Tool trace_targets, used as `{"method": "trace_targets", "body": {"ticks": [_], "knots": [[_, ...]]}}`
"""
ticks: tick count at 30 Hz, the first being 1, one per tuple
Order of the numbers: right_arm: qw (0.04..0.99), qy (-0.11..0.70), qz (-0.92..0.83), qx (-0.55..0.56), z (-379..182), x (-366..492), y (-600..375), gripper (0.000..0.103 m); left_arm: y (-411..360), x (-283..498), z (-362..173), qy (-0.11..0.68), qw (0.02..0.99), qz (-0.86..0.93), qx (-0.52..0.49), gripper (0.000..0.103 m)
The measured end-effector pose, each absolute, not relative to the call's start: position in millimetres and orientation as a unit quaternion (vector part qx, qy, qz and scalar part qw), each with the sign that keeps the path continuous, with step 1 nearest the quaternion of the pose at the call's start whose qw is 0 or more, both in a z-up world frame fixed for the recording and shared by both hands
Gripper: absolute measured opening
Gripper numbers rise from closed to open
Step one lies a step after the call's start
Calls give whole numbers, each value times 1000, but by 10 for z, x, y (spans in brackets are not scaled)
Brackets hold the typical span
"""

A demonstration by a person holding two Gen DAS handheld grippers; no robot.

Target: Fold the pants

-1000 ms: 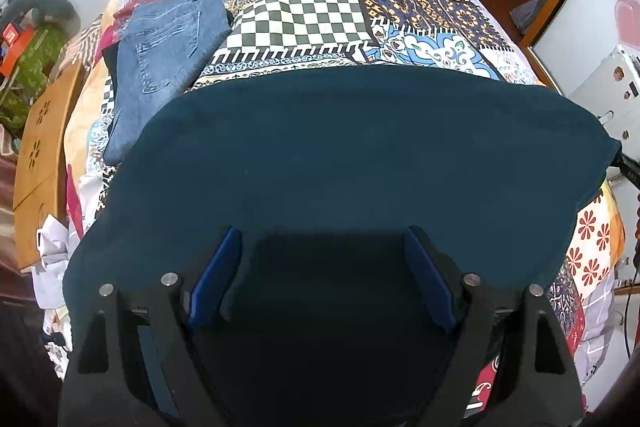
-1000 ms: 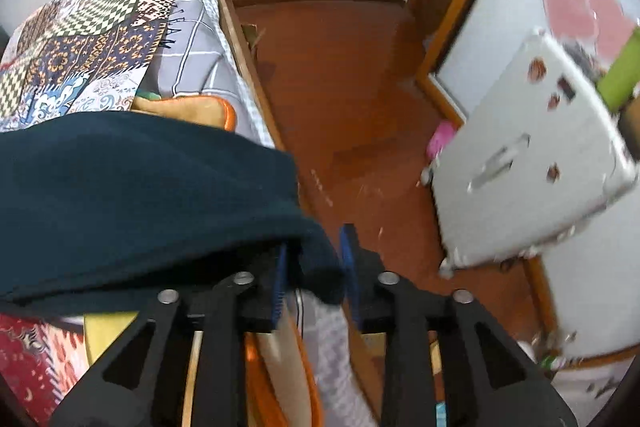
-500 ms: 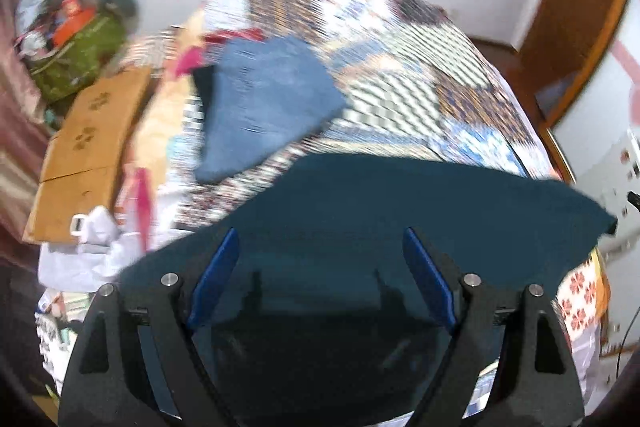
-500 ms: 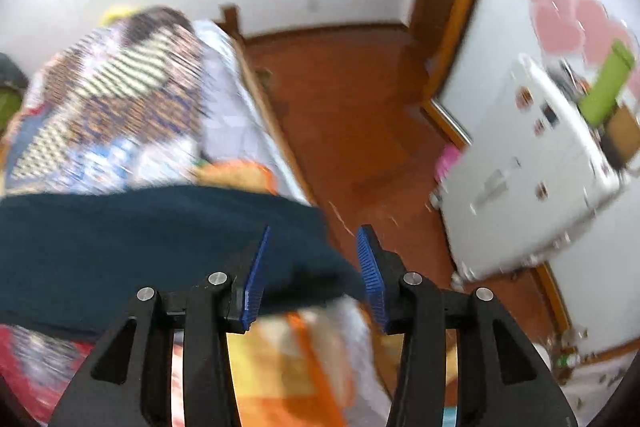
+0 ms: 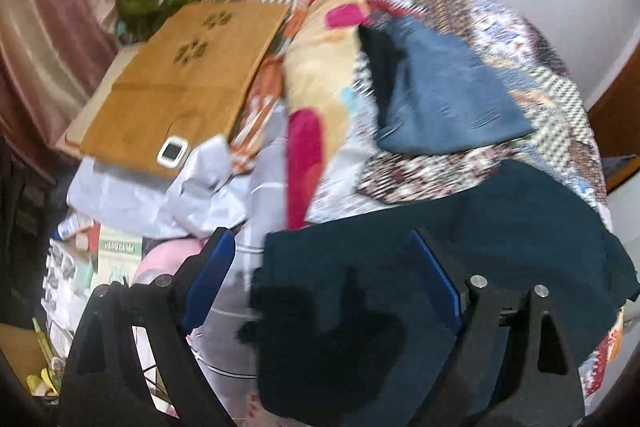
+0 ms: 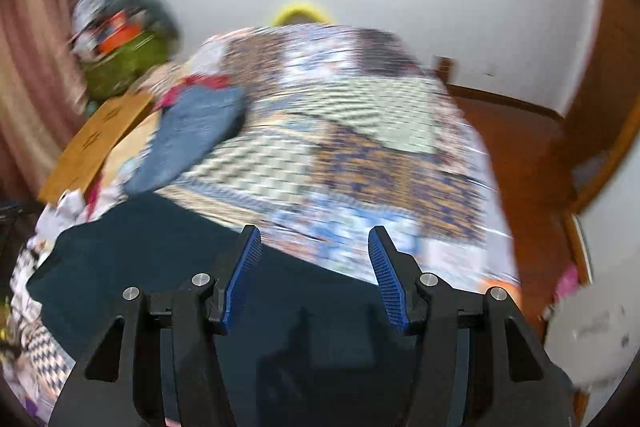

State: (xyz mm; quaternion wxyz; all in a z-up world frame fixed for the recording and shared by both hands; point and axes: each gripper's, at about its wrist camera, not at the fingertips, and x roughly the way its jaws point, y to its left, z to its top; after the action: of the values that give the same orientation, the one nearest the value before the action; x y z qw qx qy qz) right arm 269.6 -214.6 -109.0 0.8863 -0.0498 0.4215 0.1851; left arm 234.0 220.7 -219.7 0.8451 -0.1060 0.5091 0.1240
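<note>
With both the left gripper [image 5: 320, 275] and right gripper [image 6: 314, 267] spread and empty, the dark teal pants [image 5: 500, 239] may slump unfolded off the bed's edge.

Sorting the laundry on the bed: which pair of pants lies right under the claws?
The dark teal pants, spread at the bed's near edge beneath both open claws. The folded blue jeans lie farther back.

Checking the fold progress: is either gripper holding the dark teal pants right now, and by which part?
Nothing is held. The left gripper and right gripper are both open above the dark teal pants, pads clear of the cloth.
</note>
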Motion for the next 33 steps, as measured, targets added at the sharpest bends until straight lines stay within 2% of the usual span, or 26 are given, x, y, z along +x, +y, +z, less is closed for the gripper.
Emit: {"method": "trace_targets", "body": {"ticks": [4,8,13,16,18,19,23,26,27,28,33], "knots": [[859,445,244,-70,-1274,2896,-1505,52,2462,2346,-2630,540,822,133,-123,87],[828,476,278,-97,-1589,3091,-948,52,2553,2374,-3017,577,795,108,-151,75],[792,517,313,-87,-1840,3328,-491,52,2509,2428,-3203,583,789,65,-182,70],[772,539,327,-79,-1954,3457,-318,52,2417,2472,-3202,584,790,48,-177,59],[755,557,335,-85,-2066,3500,-214,52,2354,2466,-3168,577,797,39,-174,35],[749,563,338,-89,-2099,3505,-185,51,2337,2461,-3148,573,800,44,-174,35],[744,572,335,-87,-2202,3475,-153,36,2249,2442,-3066,553,820,91,-120,29],[751,564,331,-91,-2141,3468,-120,22,2280,2402,-2971,536,830,127,-84,28],[757,555,331,-96,-2103,3457,-95,13,2307,2403,-2898,525,837,133,-72,28],[763,547,331,-100,-2063,3453,-56,9,2362,2431,-2853,521,840,136,-69,28],[789,513,317,-120,-2015,3522,188,9,2560,2753,-2829,526,832,169,-49,29]]}}
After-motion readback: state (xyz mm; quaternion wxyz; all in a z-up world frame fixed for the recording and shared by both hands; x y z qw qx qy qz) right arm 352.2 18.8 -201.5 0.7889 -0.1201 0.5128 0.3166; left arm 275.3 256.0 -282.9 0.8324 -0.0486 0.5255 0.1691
